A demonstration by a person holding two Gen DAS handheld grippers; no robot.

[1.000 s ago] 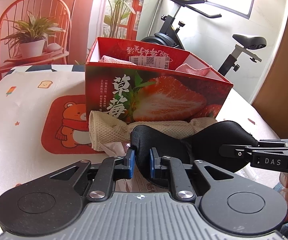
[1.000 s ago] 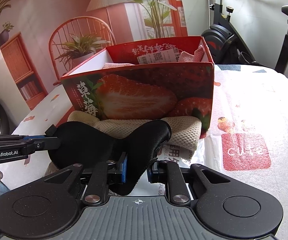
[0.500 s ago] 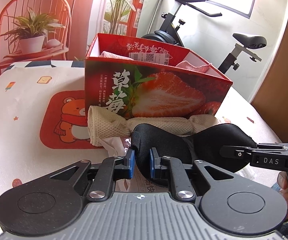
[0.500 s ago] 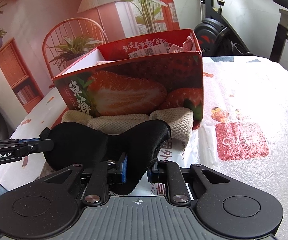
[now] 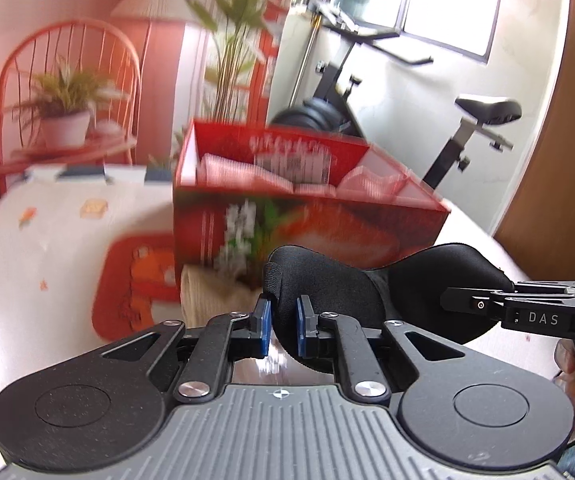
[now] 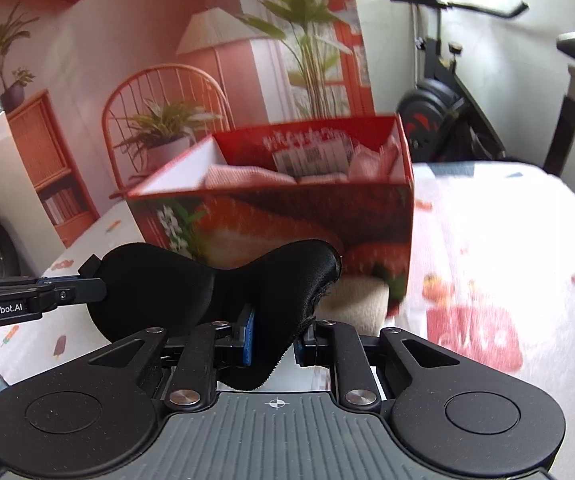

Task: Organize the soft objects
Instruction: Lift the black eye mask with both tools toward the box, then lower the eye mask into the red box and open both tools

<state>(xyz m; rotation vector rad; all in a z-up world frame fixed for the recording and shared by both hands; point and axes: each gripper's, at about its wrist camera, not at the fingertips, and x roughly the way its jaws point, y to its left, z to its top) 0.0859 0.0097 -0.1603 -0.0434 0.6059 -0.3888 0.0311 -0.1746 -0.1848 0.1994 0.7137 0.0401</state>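
The left gripper was seen clamped on one end of a black eye mask, its blue pads pressed against the fabric with only a narrow gap between them. The right gripper was closed on the opposite end of the same mask. The mask was held stretched between the two grippers, clear of the table and in front of the red strawberry box.

Compared with a second earlier, the mask and both grippers were found higher: the mask, formerly low against the cream knitted cloth, now overlapped the lower face of the box, and more of the box interior was exposed to view. The left jaws had closed slightly further on the fabric. The background was blurred.

The box stood open-topped on the table; pink cloths and a white printed label were noted inside. The cream cloth lay on the table against the box front.
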